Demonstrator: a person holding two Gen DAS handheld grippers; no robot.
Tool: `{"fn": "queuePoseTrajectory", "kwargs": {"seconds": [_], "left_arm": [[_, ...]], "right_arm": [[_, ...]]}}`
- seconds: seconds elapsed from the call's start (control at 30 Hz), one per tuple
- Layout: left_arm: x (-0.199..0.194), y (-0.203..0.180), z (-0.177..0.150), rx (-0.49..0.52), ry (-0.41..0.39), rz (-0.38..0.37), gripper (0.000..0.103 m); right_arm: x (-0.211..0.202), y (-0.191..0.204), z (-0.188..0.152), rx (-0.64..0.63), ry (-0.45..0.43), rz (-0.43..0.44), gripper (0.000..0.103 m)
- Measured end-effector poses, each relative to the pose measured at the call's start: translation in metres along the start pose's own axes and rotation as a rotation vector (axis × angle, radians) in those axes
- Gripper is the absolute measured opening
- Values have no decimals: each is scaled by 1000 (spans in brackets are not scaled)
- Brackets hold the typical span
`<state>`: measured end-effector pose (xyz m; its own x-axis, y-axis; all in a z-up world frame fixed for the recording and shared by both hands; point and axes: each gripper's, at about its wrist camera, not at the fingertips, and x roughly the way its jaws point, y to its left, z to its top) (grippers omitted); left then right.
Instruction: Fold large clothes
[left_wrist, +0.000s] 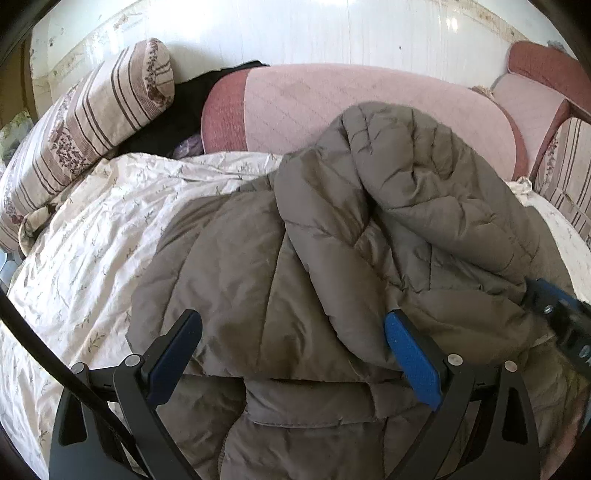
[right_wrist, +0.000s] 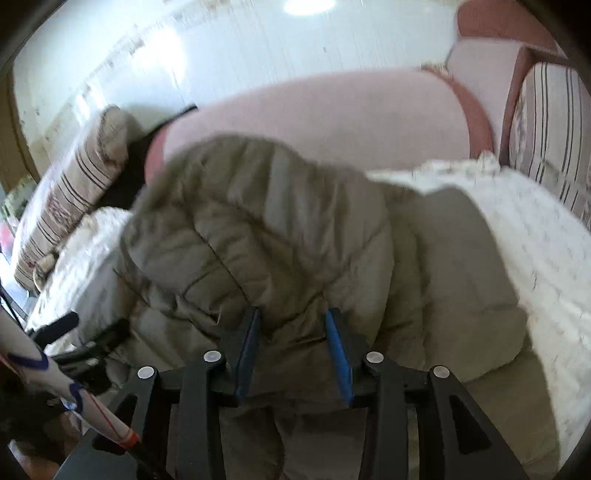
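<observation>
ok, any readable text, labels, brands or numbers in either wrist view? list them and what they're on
None readable in either view.
Puffer jacket: no label or brand tag showing.
Floral bedsheet and striped pillow: printed patterns only, no lettering.
Left gripper and right gripper: no markings visible on the blue pads or black frames.
The right wrist view is motion-blurred, so small print there could not be read anyway.

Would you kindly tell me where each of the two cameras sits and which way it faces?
Left wrist view: sits on the left gripper, looking forward over the grey padded jacket on the floral sheet toward the pink cushion; its jaws stand wide apart; the right gripper shows at the right edge.
Right wrist view: sits on the right gripper, blurred, jaws closed on a jacket fold; the left gripper shows lower left.
Shared: jacket, sheet, pink cushion, striped pillow.
</observation>
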<state>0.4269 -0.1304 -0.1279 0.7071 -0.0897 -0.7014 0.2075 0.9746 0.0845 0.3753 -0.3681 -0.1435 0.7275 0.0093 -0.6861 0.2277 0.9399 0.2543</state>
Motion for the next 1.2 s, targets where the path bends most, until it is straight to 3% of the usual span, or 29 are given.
{"fn": "queuePoseTrajectory", "kwargs": {"seconds": [0.27, 0.53, 0.9, 1.03, 1.2], "left_arm": [[-4, 2, 1, -7, -12, -6, 99], [-13, 11, 5, -50, -45, -17, 99], [0, 4, 0, -17, 9, -12, 99], [-1, 3, 1, -10, 6, -9, 99], [-2, 5, 2, -20, -1, -9, 99]], "right_arm": [[-5, 0, 0, 3, -4, 3, 42], [-35, 11, 6, -30, -92, 46, 42], [3, 32, -16, -122, 52, 36, 45], [2, 31, -15, -123, 57, 40, 46], [-25, 17, -1, -58, -30, 96, 46]]}}
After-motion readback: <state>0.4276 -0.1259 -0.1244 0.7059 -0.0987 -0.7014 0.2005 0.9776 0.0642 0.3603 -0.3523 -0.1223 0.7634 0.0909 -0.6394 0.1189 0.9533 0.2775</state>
